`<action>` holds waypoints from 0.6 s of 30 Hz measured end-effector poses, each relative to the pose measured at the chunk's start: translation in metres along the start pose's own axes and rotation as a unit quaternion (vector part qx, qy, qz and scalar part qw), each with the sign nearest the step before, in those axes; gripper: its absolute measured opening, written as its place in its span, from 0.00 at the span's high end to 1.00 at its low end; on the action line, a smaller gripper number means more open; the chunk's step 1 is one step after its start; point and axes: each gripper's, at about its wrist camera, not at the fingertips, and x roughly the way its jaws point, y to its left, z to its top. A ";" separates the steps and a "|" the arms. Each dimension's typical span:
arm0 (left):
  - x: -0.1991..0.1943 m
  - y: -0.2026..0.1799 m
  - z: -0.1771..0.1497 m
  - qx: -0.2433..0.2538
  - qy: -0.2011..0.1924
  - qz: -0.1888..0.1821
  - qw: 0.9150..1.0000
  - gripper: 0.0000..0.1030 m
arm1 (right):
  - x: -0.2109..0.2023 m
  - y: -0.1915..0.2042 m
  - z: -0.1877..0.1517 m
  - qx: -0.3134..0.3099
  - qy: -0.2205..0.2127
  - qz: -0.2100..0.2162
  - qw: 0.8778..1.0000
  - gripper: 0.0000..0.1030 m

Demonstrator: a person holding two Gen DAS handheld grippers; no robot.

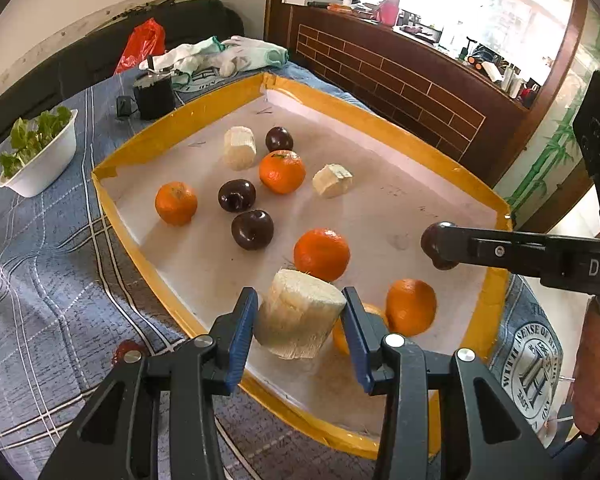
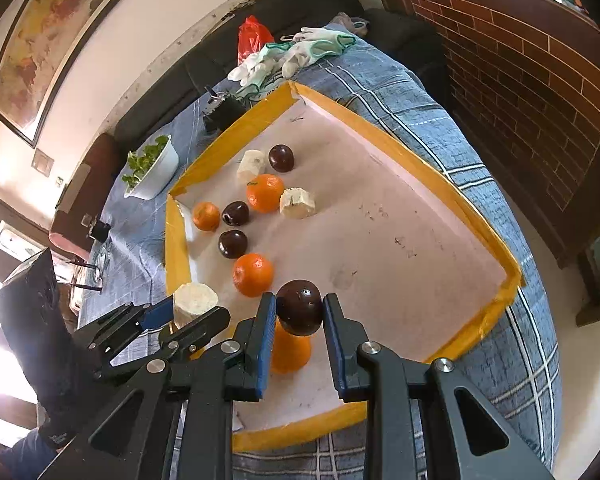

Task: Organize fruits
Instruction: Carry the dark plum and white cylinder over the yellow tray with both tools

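My left gripper (image 1: 300, 320) is shut on a pale, fibrous cylinder chunk (image 1: 300, 312), held above the near corner of the yellow-rimmed tray (image 1: 102, 200). The right gripper (image 2: 299, 312) is shut on a dark plum (image 2: 299, 306) over the tray's near side, above an orange (image 2: 290, 352). In the left wrist view that plum (image 1: 436, 246) shows at the right. On the tray's white floor lie several oranges (image 1: 321, 254), three more dark plums (image 1: 252, 229) and two pale chunks (image 1: 240, 148). One orange is partly hidden behind my left fingers.
A white bowl of greens (image 1: 40, 156) stands left of the tray on the blue checked cloth. A black container (image 1: 154, 94), gloves (image 1: 228, 56) and a red bag (image 1: 140, 44) lie beyond the far corner. A brick-patterned wall (image 1: 400, 88) runs along the right.
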 end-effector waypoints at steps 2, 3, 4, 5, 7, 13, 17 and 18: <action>0.004 0.000 0.000 -0.002 0.002 0.001 1.000 0.60 | 0.005 0.000 0.002 -0.004 0.002 -0.003 1.000 0.75; 0.006 0.000 0.000 -0.001 0.003 0.002 1.000 0.60 | 0.008 -0.001 0.003 -0.006 0.005 -0.007 1.000 0.75; 0.007 -0.001 0.000 -0.001 0.003 0.003 1.000 0.60 | 0.010 -0.001 0.004 -0.007 0.007 -0.008 1.000 0.75; 0.008 -0.001 0.000 -0.001 0.002 0.004 1.000 0.60 | 0.012 -0.002 0.004 -0.007 0.009 -0.010 1.000 0.75; 0.009 -0.001 0.001 -0.002 0.001 0.004 1.000 0.60 | 0.016 -0.003 0.005 -0.008 0.012 -0.013 1.000 0.75; 0.013 0.001 0.001 -0.001 0.006 0.010 1.000 0.60 | 0.025 -0.004 0.008 -0.012 0.020 -0.018 1.000 0.75; 0.016 0.000 0.003 0.005 0.006 0.011 1.000 0.60 | 0.031 -0.001 0.009 -0.019 0.023 -0.021 0.999 0.75; 0.017 0.000 0.004 0.005 0.007 0.011 1.000 0.60 | 0.032 0.000 0.009 -0.020 0.024 -0.021 0.999 0.75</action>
